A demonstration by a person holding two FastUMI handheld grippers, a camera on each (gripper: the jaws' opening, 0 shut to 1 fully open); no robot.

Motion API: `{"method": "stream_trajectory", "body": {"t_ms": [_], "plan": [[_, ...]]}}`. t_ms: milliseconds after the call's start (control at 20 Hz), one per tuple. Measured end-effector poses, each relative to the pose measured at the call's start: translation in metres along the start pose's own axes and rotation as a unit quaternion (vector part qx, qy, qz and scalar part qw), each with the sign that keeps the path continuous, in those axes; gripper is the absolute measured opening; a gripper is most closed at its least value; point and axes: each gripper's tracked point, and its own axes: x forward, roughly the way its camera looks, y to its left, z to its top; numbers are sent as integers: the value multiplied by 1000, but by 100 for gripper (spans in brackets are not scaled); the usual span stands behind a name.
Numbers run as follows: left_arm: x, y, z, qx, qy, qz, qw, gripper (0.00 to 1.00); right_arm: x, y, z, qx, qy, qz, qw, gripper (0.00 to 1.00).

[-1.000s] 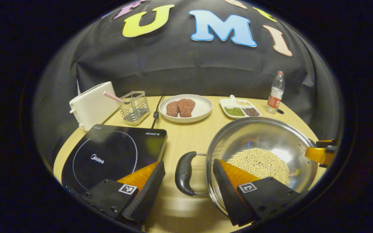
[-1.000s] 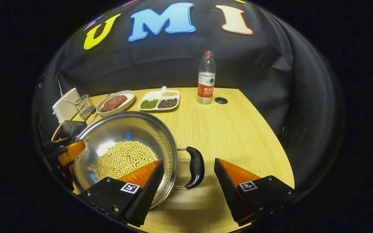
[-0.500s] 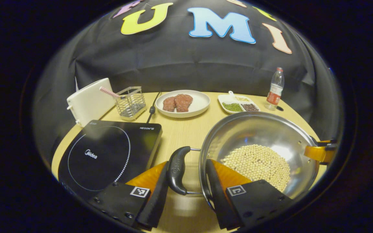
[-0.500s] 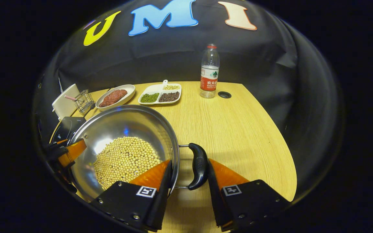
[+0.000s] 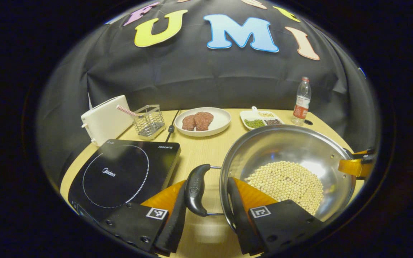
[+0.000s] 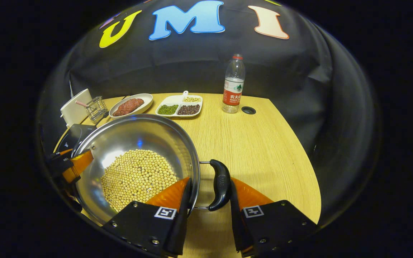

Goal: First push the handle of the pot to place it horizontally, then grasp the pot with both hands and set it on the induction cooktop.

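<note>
Both tools grip the pot [image 5: 289, 168] by its side handles: the left tool [image 5: 206, 218] clamps the left handle [image 5: 195, 190], the right tool [image 6: 208, 211] the right handle [image 6: 221, 184]. It sits near the table [image 6: 260, 143] edge, just right of the induction cooktop [image 5: 124, 175] — steel, rigid, likely heavy with loose beans [image 5: 289, 182] that shift if tilted — keep it level
</note>
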Motion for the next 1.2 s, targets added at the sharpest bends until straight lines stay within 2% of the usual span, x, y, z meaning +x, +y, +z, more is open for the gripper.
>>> {"method": "stream_trajectory", "body": {"t_ms": [100, 150, 250, 300, 400, 450, 500, 700, 750, 800, 1000, 1050, 1100, 1150, 1200], "plan": [[-11, 4, 6, -1, -9, 5, 1000, 69, -10, 2, 4, -2, -5, 4, 1000, 53], [-18, 8, 9, -2, -15, 7, 1000, 65, -15, 5, 5, -5, -5, 5, 1000, 53], [-27, 18, 11, -4, -15, 7, 1000, 72, -26, 12, 8, -2, -4, 5, 1000, 53], [-31, 24, 14, -6, -16, 6, 1000, 68, -32, 19, 8, -2, -3, 5, 1000, 53], [-39, 41, 18, -5, -21, 3, 1000, 68, -41, 33, 11, -1, -7, 2, 1000, 53], [-42, 50, 18, -5, -22, 1, 1000, 64, -46, 41, 11, 3, -10, 0, 1000, 53], [-44, 60, 22, -4, -25, -2, 1000, 69, -51, 49, 12, 6, -11, -3, 1000, 53], [-49, 104, 31, 2, -33, -15, 999, 69, -67, 89, 12, 21, -15, -14, 1000, 53], [-49, 116, 31, 4, -33, -18, 999, 72, -70, 101, 12, 24, -15, -16, 999, 53], [-49, 127, 32, 5, -32, -22, 999, 68, -72, 111, 12, 26, -16, -19, 999, 53], [-45, 178, 34, 8, -35, -30, 999, 69, -78, 156, 15, 36, -20, -26, 999, 53], [-43, 190, 34, 7, -35, -31, 999, 64, -78, 168, 15, 37, -22, -27, 999, 53], [-40, 202, 35, 8, -35, -32, 999, 69, -78, 179, 16, 37, -22, -28, 999, 53], [-38, 214, 35, 9, -35, -33, 999, 68, -78, 190, 17, 39, -23, -28, 999, 53], [-34, 225, 35, 9, -34, -33, 999, 65, -76, 199, 18, 41, -23, -28, 999, 53]]}}
